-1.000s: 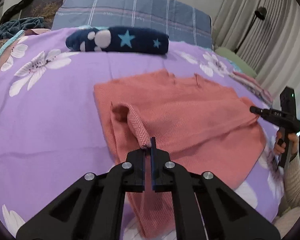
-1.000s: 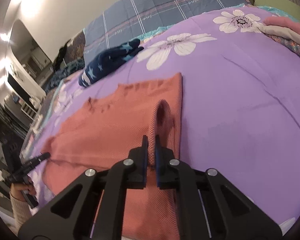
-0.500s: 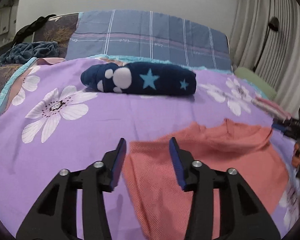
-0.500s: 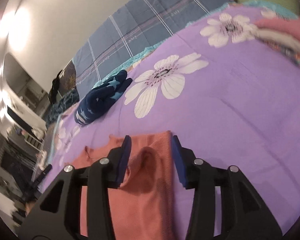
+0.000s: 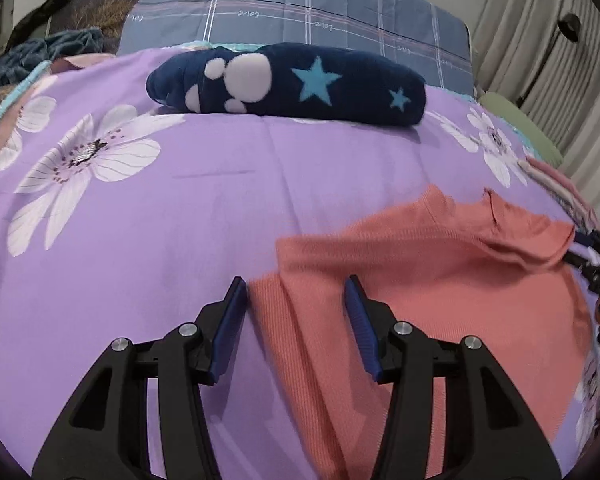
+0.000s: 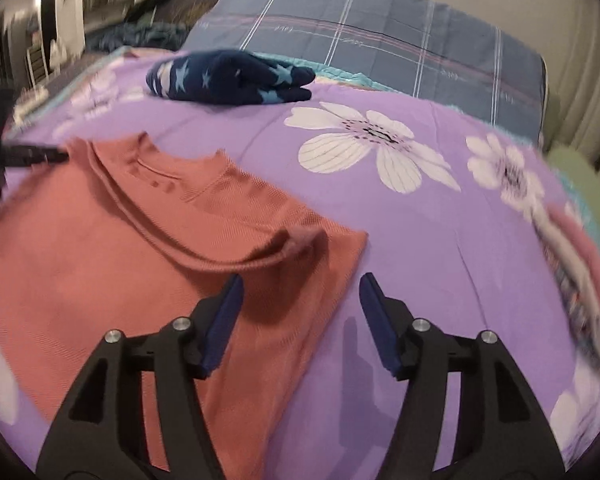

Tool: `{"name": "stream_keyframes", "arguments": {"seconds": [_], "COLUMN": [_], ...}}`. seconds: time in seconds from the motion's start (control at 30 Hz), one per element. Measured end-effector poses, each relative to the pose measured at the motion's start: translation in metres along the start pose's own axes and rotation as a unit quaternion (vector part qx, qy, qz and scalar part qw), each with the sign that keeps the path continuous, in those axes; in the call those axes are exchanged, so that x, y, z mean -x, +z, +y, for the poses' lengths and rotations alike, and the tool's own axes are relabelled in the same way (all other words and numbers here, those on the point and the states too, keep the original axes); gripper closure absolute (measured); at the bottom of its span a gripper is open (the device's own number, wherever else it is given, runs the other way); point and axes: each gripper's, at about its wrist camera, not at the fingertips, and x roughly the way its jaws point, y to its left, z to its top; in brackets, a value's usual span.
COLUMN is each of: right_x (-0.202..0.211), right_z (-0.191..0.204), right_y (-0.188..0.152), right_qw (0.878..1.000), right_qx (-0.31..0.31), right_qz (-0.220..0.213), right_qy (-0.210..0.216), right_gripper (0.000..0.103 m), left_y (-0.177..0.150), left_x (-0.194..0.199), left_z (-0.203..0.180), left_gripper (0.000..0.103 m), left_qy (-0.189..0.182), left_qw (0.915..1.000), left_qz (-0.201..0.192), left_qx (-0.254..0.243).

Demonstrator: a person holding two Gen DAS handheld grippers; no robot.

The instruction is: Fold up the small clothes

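Observation:
A salmon-pink knit top [image 5: 440, 288] lies folded over on the purple flowered bedspread [image 5: 180, 208]. My left gripper [image 5: 296, 292] is open and empty, its jaws over the top's left folded corner. In the right wrist view the top [image 6: 100, 248] lies flat with a folded edge across it. My right gripper [image 6: 300, 292] is open and empty, over the top's right corner. The other gripper's tip shows at the top's far edge in each view [image 5: 596, 256] [image 6: 32, 156].
A folded navy fleece with stars and paw prints [image 5: 292, 80] lies near the blue plaid pillow [image 5: 300, 12]. Pink folded clothes [image 6: 580, 256] and a green cushion [image 6: 580, 184] lie at the bed's right side. Curtains hang at right.
Both grippers carried the top's edge over to fold it, then opened and let go. The cloth now lies flat and both cameras have swung to look up the bed.

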Motion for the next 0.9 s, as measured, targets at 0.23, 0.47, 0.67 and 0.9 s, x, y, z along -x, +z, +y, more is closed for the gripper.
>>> {"name": "stream_keyframes", "arguments": {"seconds": [0.23,0.47,0.67,0.9], "right_x": [-0.026,-0.015,-0.034,-0.065], "right_z": [-0.019,-0.053,-0.072,-0.064], "right_y": [0.028,0.030,0.031,0.038], "right_qw": [0.997,0.978,0.970,0.971], "right_qx": [-0.053,-0.166,-0.208,-0.193], "right_qz": [-0.014,-0.044,-0.011,0.019], "right_qy": [0.055,0.121,0.128,0.141], "right_gripper": [0.073,0.103,0.069,0.060], "left_y": [0.013,0.017,0.021,0.017], "left_x": [-0.003,0.026,0.014,0.000], "left_z": [-0.003,-0.012,-0.023,-0.011], "left_gripper": [0.097,0.097,0.097,0.066], "left_qy": [-0.032,-0.039,-0.001,0.005], "left_qw": [0.9994,0.9973,0.9973,0.9987], "left_qz": [-0.010,-0.059,-0.041,-0.018], "left_qx": [-0.007,-0.021,-0.060,-0.047]}}
